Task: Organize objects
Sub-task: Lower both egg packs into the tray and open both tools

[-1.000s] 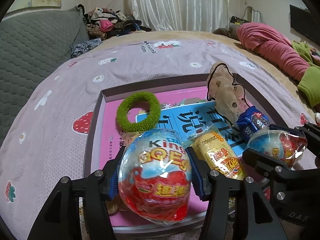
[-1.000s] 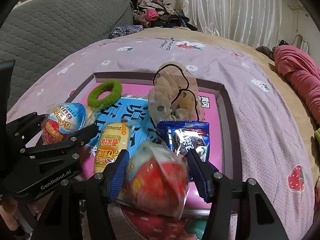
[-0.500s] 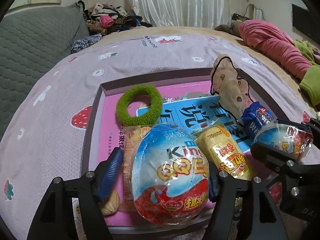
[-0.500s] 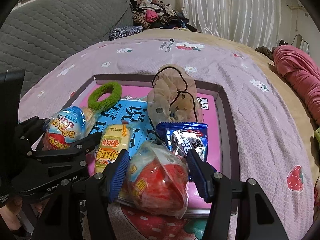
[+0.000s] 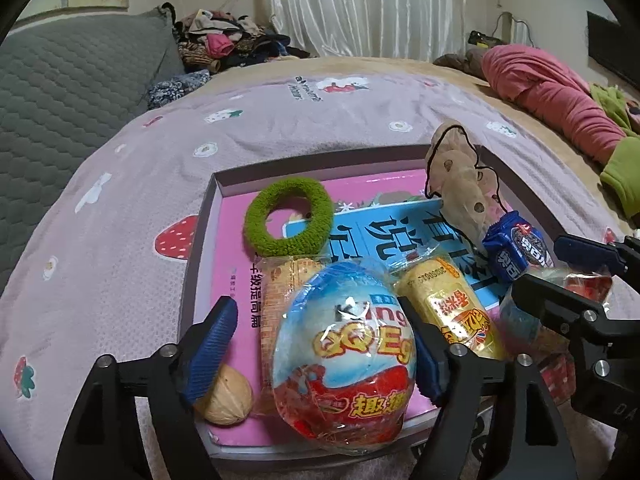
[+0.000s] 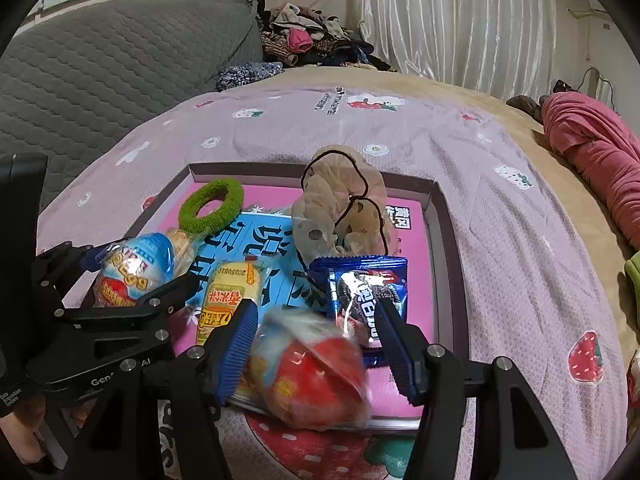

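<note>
A shallow tray lies on the bed, crowded with snacks at its near edge. The left hand-held gripper, just opening, stands apart around a wrapped toy egg. The right hand-held gripper stands apart around a blurred second egg.

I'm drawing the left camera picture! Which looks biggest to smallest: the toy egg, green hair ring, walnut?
1. Toy egg, though it sits nearest the camera, which swells it.
2. Green hair ring.
3. Walnut, partly hidden behind a gripper finger.

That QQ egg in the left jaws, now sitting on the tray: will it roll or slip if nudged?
Probably rolls: the egg is rounded and stands at the near rim of the tray, so a nudge may tip it off. Likely slippery: glossy, crinkled wrap. It looks light and hollow, though I can't confirm that. The left gripper has just been opening, its left pad clear.
</note>
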`<state>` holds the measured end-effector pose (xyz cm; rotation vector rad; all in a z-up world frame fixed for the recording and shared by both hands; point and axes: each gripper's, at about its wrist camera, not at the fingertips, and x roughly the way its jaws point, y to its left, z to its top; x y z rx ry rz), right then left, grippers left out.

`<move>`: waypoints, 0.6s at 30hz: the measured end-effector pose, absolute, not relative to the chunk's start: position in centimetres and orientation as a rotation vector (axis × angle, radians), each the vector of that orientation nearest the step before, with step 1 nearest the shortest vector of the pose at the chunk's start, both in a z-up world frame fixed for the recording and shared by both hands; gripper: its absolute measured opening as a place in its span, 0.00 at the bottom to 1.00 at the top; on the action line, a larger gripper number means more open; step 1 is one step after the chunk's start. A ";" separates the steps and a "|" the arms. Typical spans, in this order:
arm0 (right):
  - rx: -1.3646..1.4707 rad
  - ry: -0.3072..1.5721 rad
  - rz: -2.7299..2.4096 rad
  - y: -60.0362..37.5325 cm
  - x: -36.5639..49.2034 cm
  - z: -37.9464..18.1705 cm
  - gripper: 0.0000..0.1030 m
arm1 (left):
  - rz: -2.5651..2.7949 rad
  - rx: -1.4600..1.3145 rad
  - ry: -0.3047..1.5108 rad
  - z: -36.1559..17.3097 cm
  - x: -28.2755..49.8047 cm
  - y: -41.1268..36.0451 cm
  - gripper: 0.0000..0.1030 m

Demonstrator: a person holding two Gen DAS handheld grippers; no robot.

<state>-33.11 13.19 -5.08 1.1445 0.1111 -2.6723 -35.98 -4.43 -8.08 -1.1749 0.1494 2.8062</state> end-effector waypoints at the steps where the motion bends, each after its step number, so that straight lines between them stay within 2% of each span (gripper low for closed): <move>1: 1.143 0.109 -2.671 13.2 -33.1 -5.0 0.59 | 2.807 -1.172 0.147 -8.0 -35.9 -4.5 0.78; 18: 1.118 0.094 -2.694 13.4 -32.8 -4.5 0.61 | 2.820 -1.150 0.134 -7.0 -35.6 -4.9 0.82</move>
